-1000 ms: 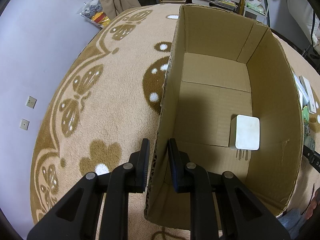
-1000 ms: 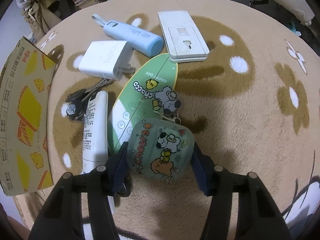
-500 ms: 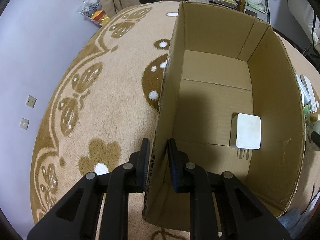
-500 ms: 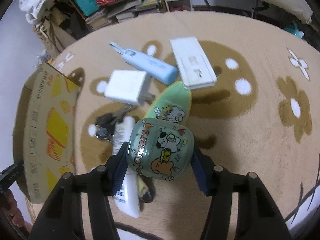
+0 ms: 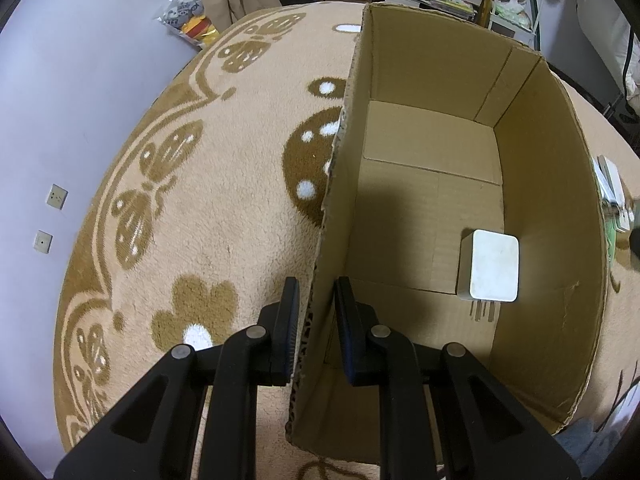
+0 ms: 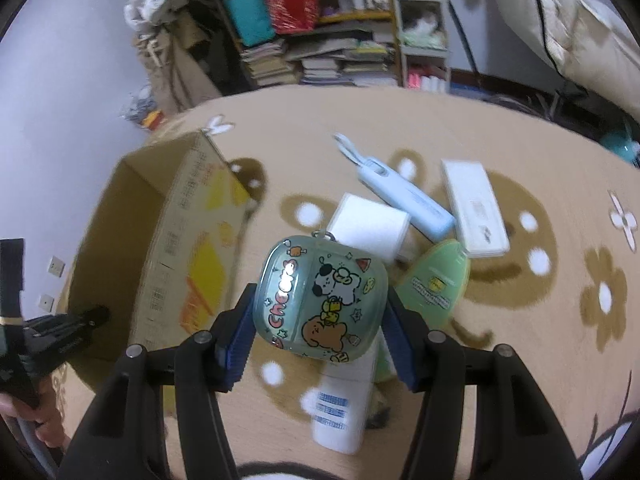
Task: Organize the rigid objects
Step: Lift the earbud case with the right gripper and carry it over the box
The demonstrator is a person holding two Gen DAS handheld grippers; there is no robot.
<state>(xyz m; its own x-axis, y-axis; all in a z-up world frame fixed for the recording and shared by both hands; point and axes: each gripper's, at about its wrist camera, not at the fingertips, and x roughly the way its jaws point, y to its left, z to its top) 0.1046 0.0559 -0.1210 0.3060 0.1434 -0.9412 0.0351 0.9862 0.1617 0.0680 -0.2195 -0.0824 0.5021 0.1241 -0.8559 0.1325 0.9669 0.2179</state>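
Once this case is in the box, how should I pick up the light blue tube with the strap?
Grip the light blue cylindrical tube across its narrow mid-body, coming from above. It lies flat on the rug with both long sides exposed; the strap end is thin and floppy.

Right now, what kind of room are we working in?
Most likely a lived-in bedroom or spare room at home. A patterned carpet covers the floor, a cluttered shelf of stacked books and bins lines the wall, and what looks like bedding hangs at the right.
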